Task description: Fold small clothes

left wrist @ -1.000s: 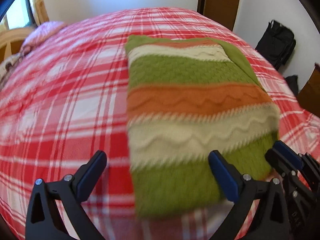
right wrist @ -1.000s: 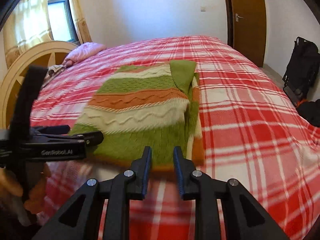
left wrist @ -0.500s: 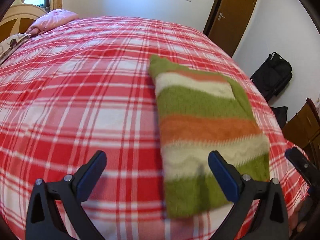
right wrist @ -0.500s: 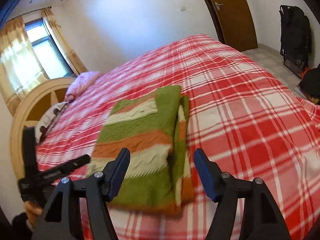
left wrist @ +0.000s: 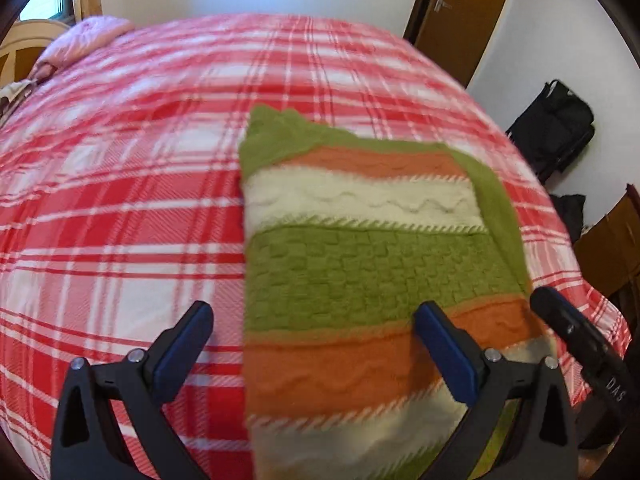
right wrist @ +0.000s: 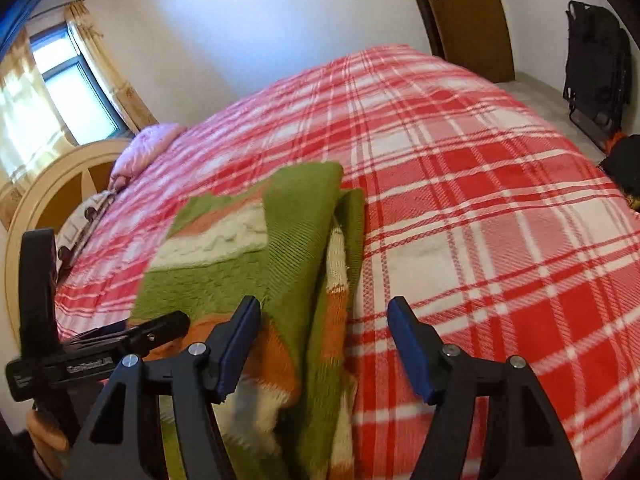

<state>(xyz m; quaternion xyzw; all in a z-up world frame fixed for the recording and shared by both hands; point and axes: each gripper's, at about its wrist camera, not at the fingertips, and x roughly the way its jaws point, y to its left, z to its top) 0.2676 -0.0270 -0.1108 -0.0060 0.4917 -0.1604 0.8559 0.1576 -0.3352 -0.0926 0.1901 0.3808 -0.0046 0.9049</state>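
Your striped knit sweater lies flat on the bed, already doubled lengthwise into a long narrow panel, with its long axis running straight away from you, from the near edge of the bed toward the door side. In the right wrist view the same sweater shows a folded green layer on top and stacked edges along its right side, so the loose edges sit on that side. Your left tongs are spread wide and hold nothing; they straddle the near left half of the panel, with the right finger over the orange band and the left finger over bare plaid. Your right tongs are likewise wide open and empty, set over the panel's right-hand edge, one finger above the knit and the other above the bedspread. Both sit at the near end, roughly level, neither clearly closer; I judge the next fold to be end over end along that long axis, so each side has a near corner within reach. Further out, a pink pillow lies by the headboard, well apart, and a black bag stands on the floor beyond the bed. Nothing lies across the sweater.
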